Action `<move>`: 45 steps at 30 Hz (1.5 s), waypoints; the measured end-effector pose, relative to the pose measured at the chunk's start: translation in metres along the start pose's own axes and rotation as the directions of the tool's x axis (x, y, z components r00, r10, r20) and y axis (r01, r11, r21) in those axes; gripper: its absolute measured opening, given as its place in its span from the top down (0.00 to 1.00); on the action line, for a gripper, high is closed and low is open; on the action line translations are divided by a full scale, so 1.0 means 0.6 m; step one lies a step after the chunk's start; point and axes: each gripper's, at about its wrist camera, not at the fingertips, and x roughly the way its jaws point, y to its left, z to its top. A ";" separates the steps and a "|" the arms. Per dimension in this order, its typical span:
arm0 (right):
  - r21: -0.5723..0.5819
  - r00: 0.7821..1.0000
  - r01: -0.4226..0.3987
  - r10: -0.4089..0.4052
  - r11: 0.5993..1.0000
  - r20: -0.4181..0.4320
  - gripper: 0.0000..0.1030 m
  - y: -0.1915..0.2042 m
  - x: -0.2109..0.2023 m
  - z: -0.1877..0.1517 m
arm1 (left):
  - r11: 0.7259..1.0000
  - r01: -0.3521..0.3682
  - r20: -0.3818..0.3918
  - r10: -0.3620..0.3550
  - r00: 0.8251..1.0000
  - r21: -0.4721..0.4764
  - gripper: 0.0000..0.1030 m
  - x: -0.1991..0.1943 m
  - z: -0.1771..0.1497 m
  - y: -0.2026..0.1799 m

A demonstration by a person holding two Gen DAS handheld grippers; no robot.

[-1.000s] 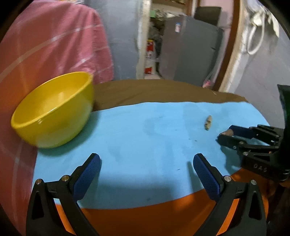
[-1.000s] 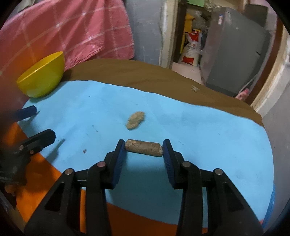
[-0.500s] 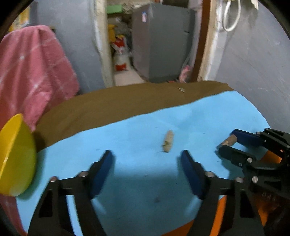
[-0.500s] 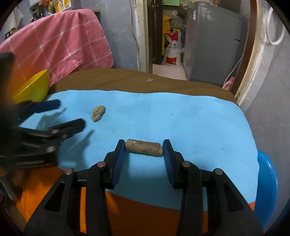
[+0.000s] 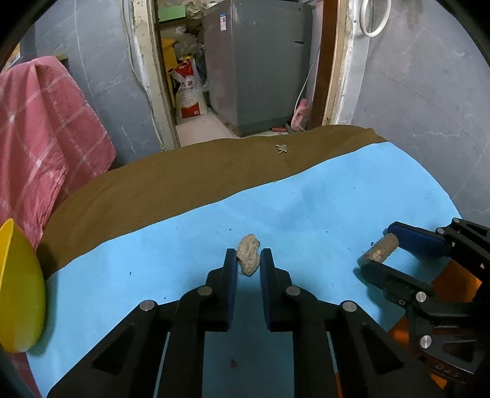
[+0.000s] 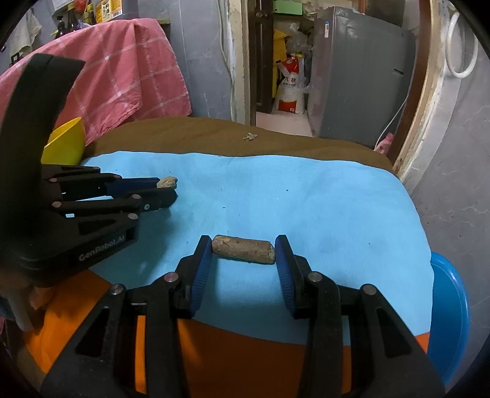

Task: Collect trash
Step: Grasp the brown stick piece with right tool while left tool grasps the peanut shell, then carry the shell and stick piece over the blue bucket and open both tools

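The right gripper (image 6: pixel 243 249) holds a brown stick (image 6: pixel 243 249) over the blue cloth (image 6: pixel 306 199). The left gripper (image 6: pixel 167 188) is closing on a small crumpled scrap (image 6: pixel 167 182) near the yellow bowl (image 6: pixel 65 144).

Ahead of me the surface (image 5: pixel 321 214) wears a light blue cloth, with a brown cloth (image 5: pixel 183 177) covering its far part and an orange patch (image 6: pixel 245 352) at the near edge. A pink checked cloth (image 6: pixel 122 76) hangs behind the surface on my left. Through the open doorway (image 5: pixel 190 91) I see a grey washing machine (image 5: pixel 260 67) and, beside it, a red and white sack (image 5: pixel 188 91) standing on the floor. A white hose (image 5: pixel 372 18) loops on the grey wall at right. A blue plastic stool (image 6: pixel 450 312) sits just beside the surface's right edge.
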 end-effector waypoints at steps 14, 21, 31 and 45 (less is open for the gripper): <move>0.016 0.951 0.074 -0.075 0.997 0.300 0.39 -0.006 -0.110 -0.017 | 0.981 0.062 0.277 -0.008 0.961 -0.184 0.88 -0.117 -0.033 0.015; 0.041 0.854 0.115 -0.120 0.993 0.507 0.39 -0.001 -0.196 -0.028 | 0.980 0.085 0.504 0.017 0.864 -0.180 0.88 -0.208 -0.049 -0.018; 0.110 0.743 0.157 -0.191 0.981 0.642 0.39 -0.019 -0.277 -0.054 | 0.990 0.091 0.650 -0.002 0.760 -0.104 0.88 -0.273 -0.059 -0.077; 0.206 0.687 0.210 -0.294 0.956 0.665 0.39 -0.067 -0.338 -0.091 | 0.991 0.130 0.656 -0.082 0.751 -0.024 0.88 -0.278 -0.047 -0.144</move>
